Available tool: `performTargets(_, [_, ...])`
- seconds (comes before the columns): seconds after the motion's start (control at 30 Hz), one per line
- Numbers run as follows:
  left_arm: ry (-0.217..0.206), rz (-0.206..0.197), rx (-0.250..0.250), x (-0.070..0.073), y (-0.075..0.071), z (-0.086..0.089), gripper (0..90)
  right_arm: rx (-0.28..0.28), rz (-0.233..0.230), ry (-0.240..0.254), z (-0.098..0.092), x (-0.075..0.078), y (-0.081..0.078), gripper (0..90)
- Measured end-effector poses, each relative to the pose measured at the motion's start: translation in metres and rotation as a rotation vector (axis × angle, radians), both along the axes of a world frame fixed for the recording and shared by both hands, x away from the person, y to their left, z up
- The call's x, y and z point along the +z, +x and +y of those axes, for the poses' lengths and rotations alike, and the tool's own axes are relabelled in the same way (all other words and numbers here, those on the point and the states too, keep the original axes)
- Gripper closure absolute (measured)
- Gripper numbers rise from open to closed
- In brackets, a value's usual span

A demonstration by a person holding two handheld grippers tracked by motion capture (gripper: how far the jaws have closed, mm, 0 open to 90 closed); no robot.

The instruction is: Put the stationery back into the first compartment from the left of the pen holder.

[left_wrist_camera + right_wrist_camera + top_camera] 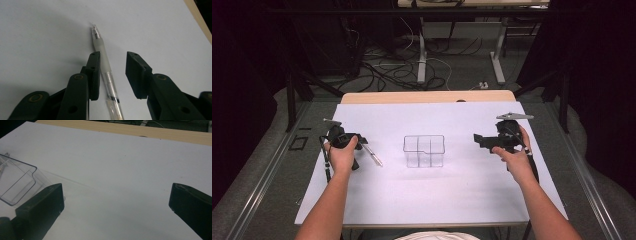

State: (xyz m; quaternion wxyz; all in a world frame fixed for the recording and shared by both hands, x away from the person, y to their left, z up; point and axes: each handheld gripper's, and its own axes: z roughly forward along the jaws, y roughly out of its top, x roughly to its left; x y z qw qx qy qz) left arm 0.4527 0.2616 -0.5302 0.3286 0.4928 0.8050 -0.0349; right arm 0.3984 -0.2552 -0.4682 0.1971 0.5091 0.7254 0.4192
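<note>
A clear pen [373, 156] with a frosted grip lies on the white table sheet, left of centre. My left gripper [360, 142] is lowered over it. In the left gripper view the pen [103, 56] lies between the jaws of the left gripper [113, 54]: the left-hand jaw is against its side and the other jaw stands well apart from it. A clear plastic box [424, 150] with dividers sits mid-table, its corner [15, 180] seen in the right gripper view. My right gripper [479, 139] hovers right of the box, its jaws [117, 192] wide apart with nothing between them.
The white sheet [437, 190] covers most of the table, and a strip of bare wood [427, 96] shows along the far edge. Beyond the table are desk legs and cables on the floor. Dark curtains flank both sides.
</note>
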Motion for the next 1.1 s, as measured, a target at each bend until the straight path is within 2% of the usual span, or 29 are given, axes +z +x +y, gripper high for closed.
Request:
performTargets(0.1, [-0.006, 0.014, 0.013, 0.000, 0.004, 0.002, 66.0, -0.005, 0.002, 0.005, 0.000, 0.001, 0.000, 0.0])
performTargets(0.17, [0.007, 0.033, 0.027, -0.001, 0.006, 0.003, 66.5, -0.005, 0.002, 0.007, 0.000, 0.001, 0.000, 0.0])
performTargets(0.57, [0.008, 0.054, 0.109, -0.004, 0.015, 0.001, 70.3, 0.004, 0.003, 0.004, -0.001, -0.001, 0.000, 0.0])
performTargets(0.6, [-0.001, 0.058, 0.104, -0.004, 0.016, 0.002, 70.7, 0.003, 0.003, 0.006, -0.001, -0.001, 0.000, 0.0])
performTargets(0.77, [0.010, 0.074, 0.115, -0.009, 0.019, -0.001, 71.7, 0.006, 0.006, 0.009, 0.000, -0.001, 0.000, 0.0])
performTargets(0.8, [-0.001, 0.079, 0.106, -0.009, 0.019, -0.001, 72.0, 0.006, 0.008, 0.010, 0.000, -0.001, 0.000, 0.0])
performTargets(1.03, [0.035, 0.089, 0.113, -0.012, 0.020, -0.005, 76.2, 0.010, 0.011, 0.006, 0.000, -0.002, 0.000, 0.1])
performTargets(1.1, [0.025, 0.089, 0.111, -0.012, 0.019, -0.004, 76.9, 0.011, 0.014, 0.008, 0.001, -0.003, 0.000, 0.2])
